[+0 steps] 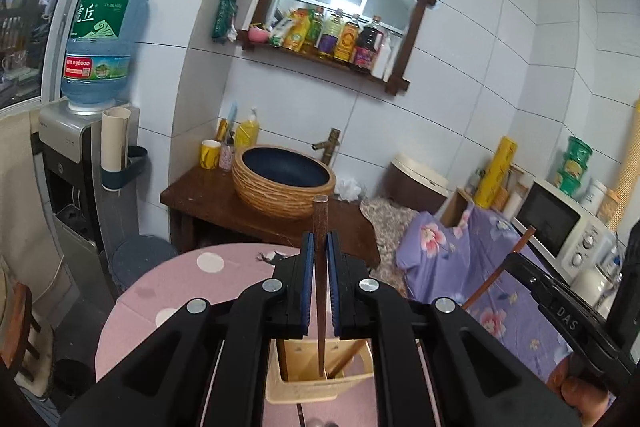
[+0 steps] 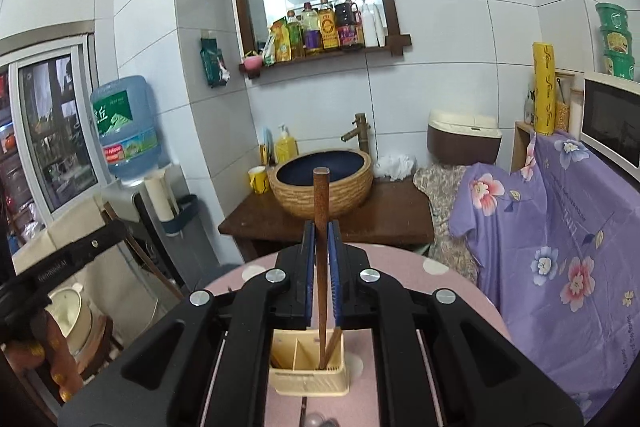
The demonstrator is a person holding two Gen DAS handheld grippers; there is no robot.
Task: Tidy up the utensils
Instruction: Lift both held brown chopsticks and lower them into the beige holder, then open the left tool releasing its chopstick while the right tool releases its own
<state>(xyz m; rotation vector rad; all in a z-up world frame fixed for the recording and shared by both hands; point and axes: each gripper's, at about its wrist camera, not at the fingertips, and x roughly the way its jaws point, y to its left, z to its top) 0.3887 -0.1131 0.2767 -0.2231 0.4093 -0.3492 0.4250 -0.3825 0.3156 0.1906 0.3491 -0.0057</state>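
Much of each view is blocked by the gripper's own black frame, which hides the near part of the pink surface (image 1: 160, 291) and the base of the holder (image 1: 316, 387). In the left wrist view the holder's bottom and front edge are cut off by the frame, so only its cream rim and inner walls show. A grey blurred object at the bottom edge of the right wrist view is too cut off to identify.

The left gripper (image 1: 319, 247) has its blue-padded jaws pressed in on a dark brown wooden chopstick (image 1: 320, 223). The stick stands nearly upright, its squared top above the jaws and its thinner tip reaching down inside the holder. A second brown stick (image 1: 346, 359) leans in the holder just right of it.

The right gripper (image 2: 320, 239) likewise pinches a chopstick (image 2: 321, 195), reddish-brown with a rounded blunt top, upright, its lower end down in the right compartment of the holder (image 2: 308, 367). Another stick (image 2: 334, 345) leans there, touching or just beside it; which cannot be told. The holder is cream plastic, with a divider inside.

At the right edge of the left wrist view, the other gripper shows only in part, with a thin stick (image 1: 500, 267) slanting through it.
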